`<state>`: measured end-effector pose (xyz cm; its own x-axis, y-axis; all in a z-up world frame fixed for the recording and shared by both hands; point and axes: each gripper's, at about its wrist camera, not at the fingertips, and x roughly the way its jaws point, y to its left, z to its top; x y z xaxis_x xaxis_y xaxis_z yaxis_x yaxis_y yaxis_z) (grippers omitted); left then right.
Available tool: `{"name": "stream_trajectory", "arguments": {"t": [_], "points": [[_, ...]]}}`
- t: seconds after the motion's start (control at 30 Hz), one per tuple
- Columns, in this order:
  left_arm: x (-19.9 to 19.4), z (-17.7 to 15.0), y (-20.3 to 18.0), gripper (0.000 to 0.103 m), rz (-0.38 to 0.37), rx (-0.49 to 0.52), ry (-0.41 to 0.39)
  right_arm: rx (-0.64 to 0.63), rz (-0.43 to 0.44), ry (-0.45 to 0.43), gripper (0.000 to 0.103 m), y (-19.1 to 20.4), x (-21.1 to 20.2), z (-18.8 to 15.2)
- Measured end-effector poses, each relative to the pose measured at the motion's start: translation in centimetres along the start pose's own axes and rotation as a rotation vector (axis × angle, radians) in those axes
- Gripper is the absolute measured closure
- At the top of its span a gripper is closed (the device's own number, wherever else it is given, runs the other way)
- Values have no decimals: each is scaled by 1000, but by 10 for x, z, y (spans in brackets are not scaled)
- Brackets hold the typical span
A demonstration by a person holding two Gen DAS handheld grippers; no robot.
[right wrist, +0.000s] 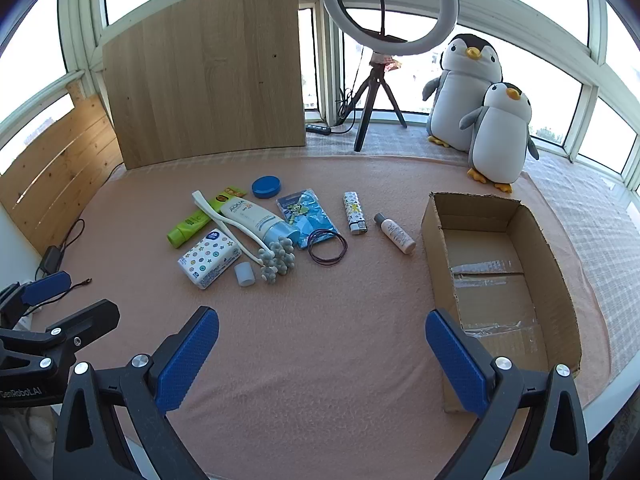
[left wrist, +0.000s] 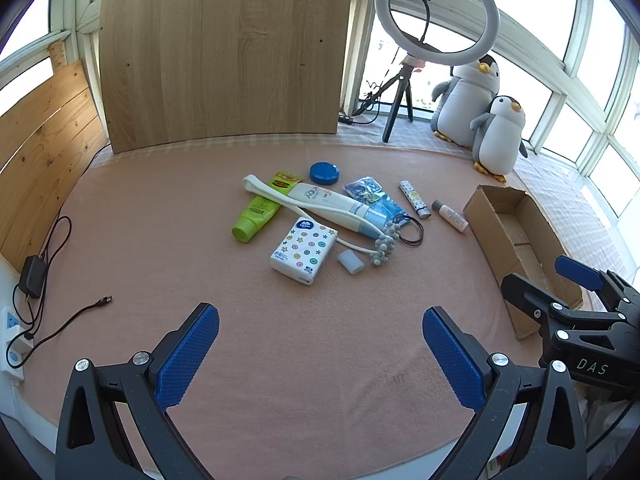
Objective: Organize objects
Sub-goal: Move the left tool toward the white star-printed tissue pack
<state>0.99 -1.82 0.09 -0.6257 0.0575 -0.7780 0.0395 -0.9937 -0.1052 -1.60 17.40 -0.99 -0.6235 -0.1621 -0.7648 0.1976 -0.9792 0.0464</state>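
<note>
Both the left gripper [left wrist: 320, 356] and right gripper [right wrist: 322, 360] gape released and empty, the latter's finger hiding the cardboard box's [right wrist: 434, 240] near corner.

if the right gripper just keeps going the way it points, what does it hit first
Probably the bare pink cloth: the open right gripper tilts down at empty cloth, short of the hair ties and left of the box. Depth is unclear.

ring light [right wrist: 387, 6] on tripod, upper centre. two plush penguins [right wrist: 480, 112] upper right by windows. wooden board [right wrist: 204, 68] upright, upper left. charger and cable [left wrist: 34, 276] at left edge.
</note>
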Motion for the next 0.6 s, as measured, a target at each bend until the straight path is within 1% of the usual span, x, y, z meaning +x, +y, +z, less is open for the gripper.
{"name": "stream_trajectory", "arguments": {"t": [0.6], "points": [[1, 3, -2, 0, -1, 3, -3, 3, 1, 6, 1, 0, 2, 0]]}}
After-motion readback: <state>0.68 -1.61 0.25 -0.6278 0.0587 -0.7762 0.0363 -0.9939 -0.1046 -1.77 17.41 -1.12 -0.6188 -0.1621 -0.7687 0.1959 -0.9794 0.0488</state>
